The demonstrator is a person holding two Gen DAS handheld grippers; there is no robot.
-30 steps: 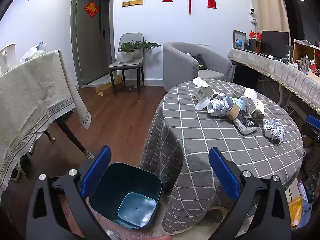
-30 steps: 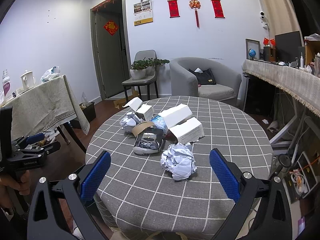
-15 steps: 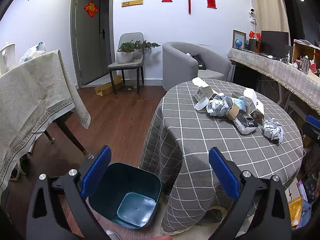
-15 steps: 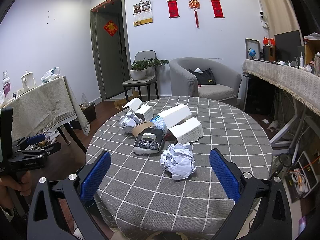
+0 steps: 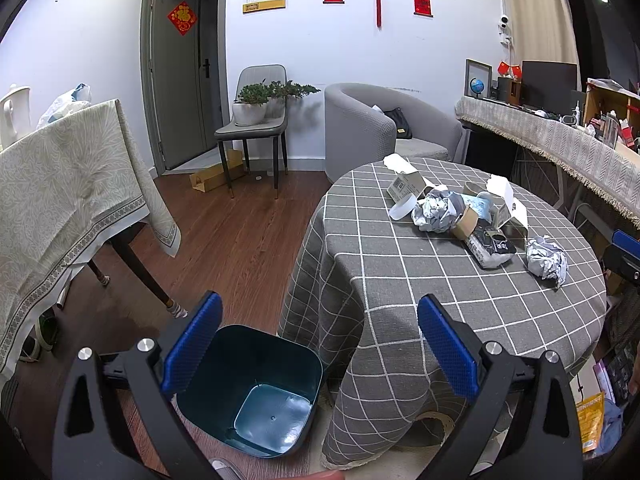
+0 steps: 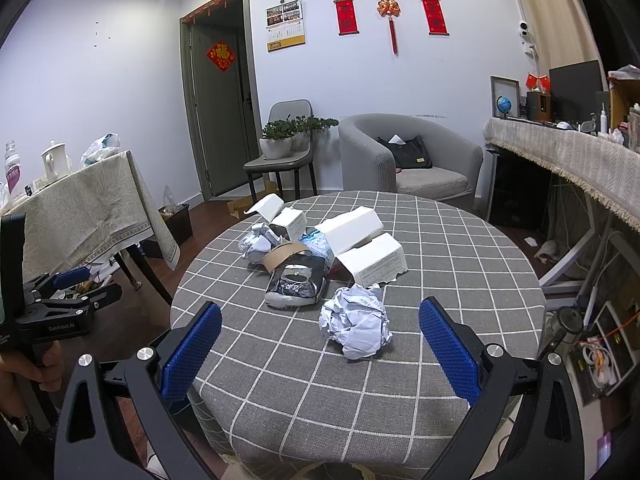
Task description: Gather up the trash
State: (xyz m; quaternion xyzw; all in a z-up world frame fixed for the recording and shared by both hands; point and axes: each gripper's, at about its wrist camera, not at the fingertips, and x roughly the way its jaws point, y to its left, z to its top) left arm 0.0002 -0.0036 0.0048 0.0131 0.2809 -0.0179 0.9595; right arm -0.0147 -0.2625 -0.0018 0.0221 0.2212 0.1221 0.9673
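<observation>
Hovering right gripper (image 6: pixel 319 354), jaws apart, empty, near crumpled white paper ball (image 6: pixel 355 327) on grey checked round table (image 6: pixel 440 240). We straddle ball, squeeze gently. Left gripper (image 5: pixel 318 354), also apart, above teal square bin (image 5: pixel 256 392).

Grey white-checked tablecloth (image 6: pixel 400 380), teal bin (image 5: pixel 256 392), blue fingers (image 6: pixel 192 350).

A dark teal bin (image 5: pixel 256 392) is seen on the floor beside the counter (image 5: pixel 400 280), framed by the spread-open left hand-held gripper (image 5: pixel 320 352); crumpled paper (image 5: pixel 546 258) lies above.
</observation>
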